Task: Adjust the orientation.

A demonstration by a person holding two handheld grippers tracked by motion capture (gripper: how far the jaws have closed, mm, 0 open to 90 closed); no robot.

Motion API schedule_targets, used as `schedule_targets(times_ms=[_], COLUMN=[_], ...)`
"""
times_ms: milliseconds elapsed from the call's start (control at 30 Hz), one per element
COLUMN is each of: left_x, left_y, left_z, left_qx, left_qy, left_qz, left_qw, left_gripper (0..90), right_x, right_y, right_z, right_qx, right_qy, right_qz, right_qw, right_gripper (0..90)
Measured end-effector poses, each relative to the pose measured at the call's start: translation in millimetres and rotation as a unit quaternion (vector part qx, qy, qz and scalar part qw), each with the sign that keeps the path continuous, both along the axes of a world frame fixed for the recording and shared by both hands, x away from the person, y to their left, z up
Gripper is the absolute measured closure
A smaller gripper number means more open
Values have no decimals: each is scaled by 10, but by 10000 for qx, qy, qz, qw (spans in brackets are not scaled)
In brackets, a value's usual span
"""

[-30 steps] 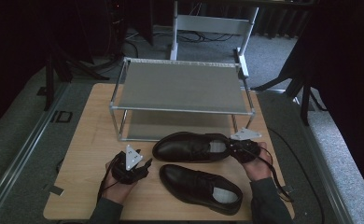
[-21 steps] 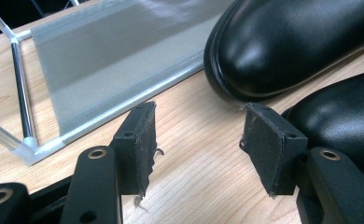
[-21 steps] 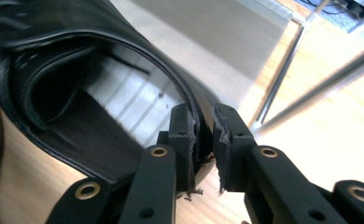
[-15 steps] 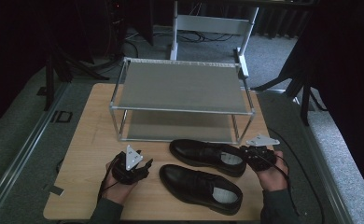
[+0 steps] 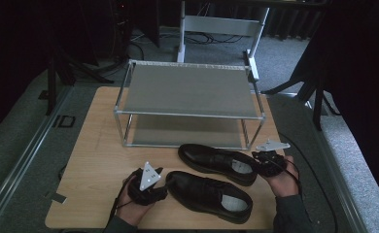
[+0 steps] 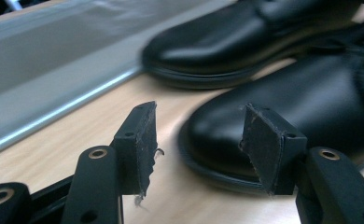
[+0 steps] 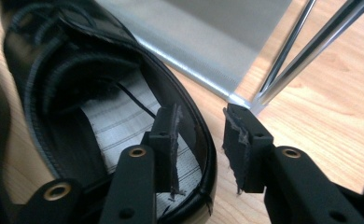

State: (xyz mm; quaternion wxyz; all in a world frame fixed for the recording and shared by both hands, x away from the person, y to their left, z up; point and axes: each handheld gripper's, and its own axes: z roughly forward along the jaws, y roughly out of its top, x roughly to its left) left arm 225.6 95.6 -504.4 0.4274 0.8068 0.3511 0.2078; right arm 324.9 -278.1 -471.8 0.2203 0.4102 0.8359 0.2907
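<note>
Left gripper advanced to shoe.

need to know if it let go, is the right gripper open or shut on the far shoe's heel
Open: the right gripper straddles the far shoe's heel rim, pads apart, jaws just opened.

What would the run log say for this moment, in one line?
right gripper: fingers astride far shoe heel rim, just opening | left gripper: open at near shoe toe
</note>
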Motion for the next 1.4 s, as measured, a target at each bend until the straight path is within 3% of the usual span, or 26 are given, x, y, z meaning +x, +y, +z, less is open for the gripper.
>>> schedule_targets(times_ms=[167,233,333,400,467,567,600,700,800,933,1033,1233,1400], left_x=[-142,-202,-264,-304,-339,-408,-420,-427,-426,-377,-324,-269,-170], left_y=[-200,-295,-393,-452,-509,-651,-711,-874,-955,-978,-960,-959,-971], left_z=[-32,-51,-72,-89,-99,-127,-153,-243,-308,-370,-379,-380,-373], left_qx=[-108,-66,-71,-124,-156,-272,-223,-20,164,345,256,338,378], left_qy=[161,209,249,295,413,497,495,556,550,522,554,487,461], left_qz=[-561,-821,-1021,-1204,-1561,-2075,-2186,-2296,-2266,-1978,-1965,-2026,-1839], left_qw=[9982,9964,9944,9922,9868,9766,9743,9717,9723,9782,9786,9775,9811], left_gripper=[476,492,531,592,652,740,759,795,818,834,860,894,892], right_x=[29,32,31,28,22,11,17,34,34,11,-10,-50,-84], right_y=[22,31,39,36,34,14,5,-5,-10,18,26,-33,-54], right_z=[-55,-64,-68,-64,-67,-92,-106,-140,-150,-113,-100,-104,-82], right_qx=[0,-9,-34,-28,-25,-44,-36,-48,-90,-245,-274,-220,-190], right_qy=[95,107,98,101,100,131,157,195,188,115,110,143,139], right_qz=[51,69,83,91,84,38,24,9,-27,8,5,-53,-38], right_qw=[9999,9999,9999,9999,9999,9999,9999,9998,9998,9996,9996,9996,9997], right_gripper=[662,662,662,664,672,690,690,682,741,792,797,806,810])
